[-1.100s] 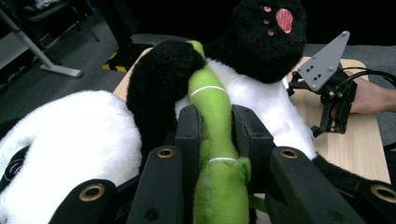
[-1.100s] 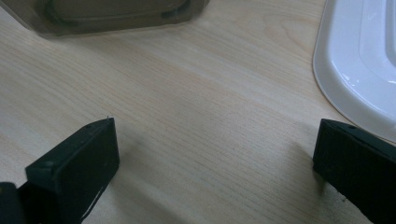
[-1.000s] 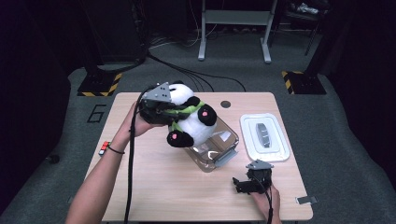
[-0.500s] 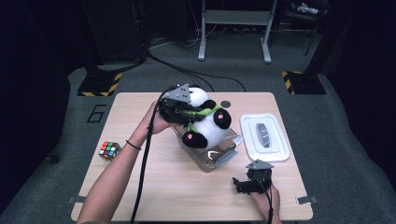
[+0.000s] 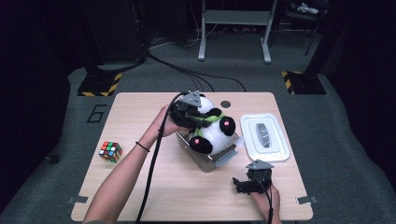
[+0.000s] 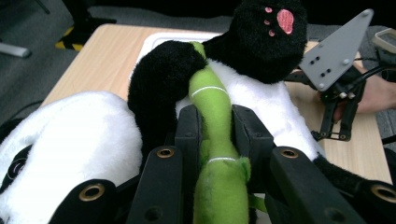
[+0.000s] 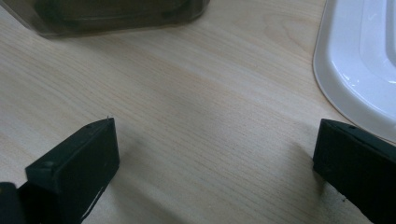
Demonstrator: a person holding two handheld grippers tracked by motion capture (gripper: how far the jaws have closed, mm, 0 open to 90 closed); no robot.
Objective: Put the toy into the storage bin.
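The left gripper (image 5: 192, 113) has its 2 black jaws clamped on the green plush bamboo stalk (image 6: 212, 135) of the black-and-white plush panda toy (image 5: 211, 133). The panda sits in the mouth of the clear plastic storage box (image 5: 219, 157) near the middle of the light wooden table (image 5: 140, 186), toward its far edge. The right gripper (image 5: 245, 183) rests by the near right corner, jaws spread wide with nothing between them, just beside the white plastic lid (image 5: 264, 136) at the right edge.

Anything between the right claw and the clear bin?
Nothing: bare table between the right claw and the clear bin, per the right gripper view.
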